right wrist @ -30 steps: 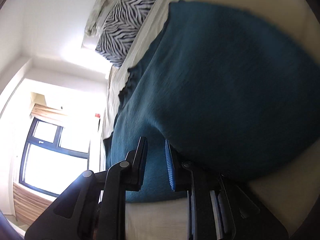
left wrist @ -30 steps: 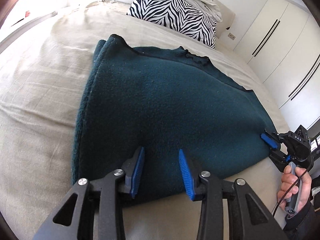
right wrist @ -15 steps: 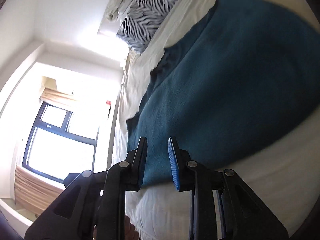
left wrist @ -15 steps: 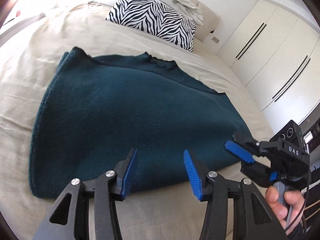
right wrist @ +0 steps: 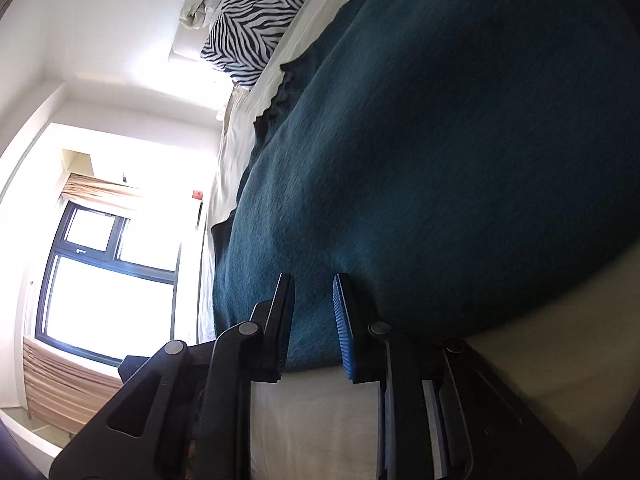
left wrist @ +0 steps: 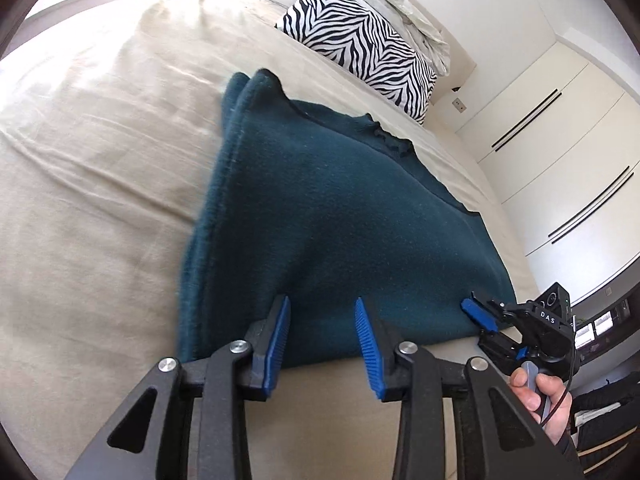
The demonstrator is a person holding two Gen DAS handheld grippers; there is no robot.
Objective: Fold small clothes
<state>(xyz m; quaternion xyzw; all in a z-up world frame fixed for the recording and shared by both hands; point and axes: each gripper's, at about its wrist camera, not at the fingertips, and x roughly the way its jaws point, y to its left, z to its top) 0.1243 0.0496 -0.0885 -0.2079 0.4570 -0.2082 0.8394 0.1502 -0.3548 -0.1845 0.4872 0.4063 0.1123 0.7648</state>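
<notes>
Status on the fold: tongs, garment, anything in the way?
Left tongs open, just been closing, over the near hem, gripping nothing. Right tongs open at the near right corner. Teal garment folded on the bed. Nothing in the way.

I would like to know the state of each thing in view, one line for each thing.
teal garment: folded, lying flat on the bed.
left gripper: open, fingers just closing, over the garment's near edge, pinching nothing.
right gripper: narrowly open at the garment's near edge, gripping nothing.
zebra pillow: propped at the bed's head.
wardrobe doors: closed.
</notes>
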